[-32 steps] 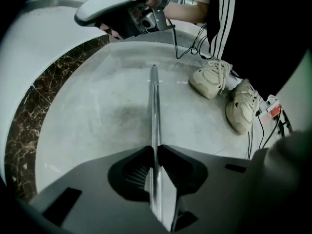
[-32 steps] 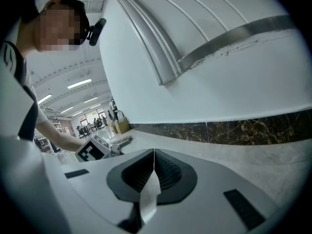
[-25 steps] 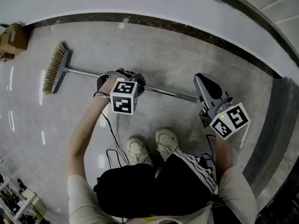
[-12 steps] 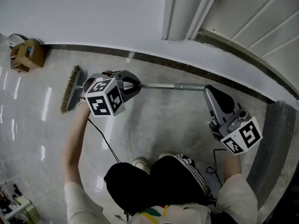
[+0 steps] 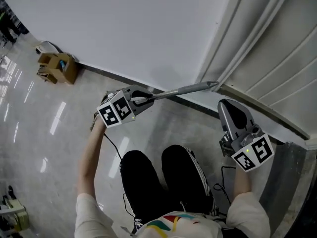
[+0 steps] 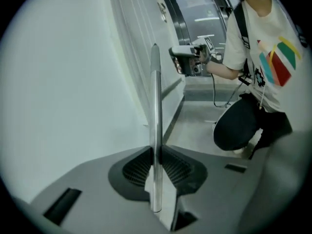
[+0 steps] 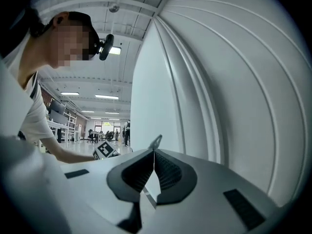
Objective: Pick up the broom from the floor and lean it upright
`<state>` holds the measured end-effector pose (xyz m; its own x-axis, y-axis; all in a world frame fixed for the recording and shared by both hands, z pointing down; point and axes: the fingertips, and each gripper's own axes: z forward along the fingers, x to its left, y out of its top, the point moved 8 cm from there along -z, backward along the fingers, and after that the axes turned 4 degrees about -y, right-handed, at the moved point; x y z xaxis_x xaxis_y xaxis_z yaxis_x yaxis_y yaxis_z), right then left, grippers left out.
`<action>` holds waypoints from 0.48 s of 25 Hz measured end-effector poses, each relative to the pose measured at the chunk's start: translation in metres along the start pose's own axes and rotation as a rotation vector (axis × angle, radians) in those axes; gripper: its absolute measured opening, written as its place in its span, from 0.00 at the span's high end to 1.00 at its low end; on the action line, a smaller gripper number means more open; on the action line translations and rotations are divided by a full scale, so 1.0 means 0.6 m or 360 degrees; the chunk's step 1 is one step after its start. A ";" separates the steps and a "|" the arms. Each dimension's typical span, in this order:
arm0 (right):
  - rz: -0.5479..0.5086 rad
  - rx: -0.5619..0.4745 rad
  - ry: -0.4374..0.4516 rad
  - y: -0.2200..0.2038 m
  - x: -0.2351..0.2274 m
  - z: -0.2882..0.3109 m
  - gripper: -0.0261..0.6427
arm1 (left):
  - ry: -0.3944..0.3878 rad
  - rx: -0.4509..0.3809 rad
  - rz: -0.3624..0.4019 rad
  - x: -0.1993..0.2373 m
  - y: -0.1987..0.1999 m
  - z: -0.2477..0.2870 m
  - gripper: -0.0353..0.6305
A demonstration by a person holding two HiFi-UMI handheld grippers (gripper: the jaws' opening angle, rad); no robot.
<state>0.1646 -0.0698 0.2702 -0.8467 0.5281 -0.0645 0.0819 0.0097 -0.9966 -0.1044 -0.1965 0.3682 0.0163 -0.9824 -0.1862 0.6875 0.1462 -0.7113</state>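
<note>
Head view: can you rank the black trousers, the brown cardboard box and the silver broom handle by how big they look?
1. Black trousers.
2. Brown cardboard box.
3. Silver metal broom handle, longer than the box but far thinner; distance makes this unsure.

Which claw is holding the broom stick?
The left claw: the shiny broom stick is pinched between its jaws. The right claw is shut on nothing and is apart from the stick.

The floor (image 5: pixel 44 138) is pale and glossy, with bright reflections. A brown cardboard box (image 5: pixel 59 67) stands on it, close to the white wall (image 5: pixel 124 29).
</note>
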 end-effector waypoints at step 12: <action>-0.0028 0.0002 -0.0017 0.049 0.040 0.016 0.94 | 0.0644 -0.0654 -0.0532 0.135 -0.032 -0.180 0.77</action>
<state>0.1420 -0.0649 0.2386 -0.8536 0.5187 -0.0474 0.0662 0.0177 -0.9977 -0.1949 -0.2663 0.2935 -0.4786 -0.8730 -0.0933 0.2741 -0.0476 -0.9605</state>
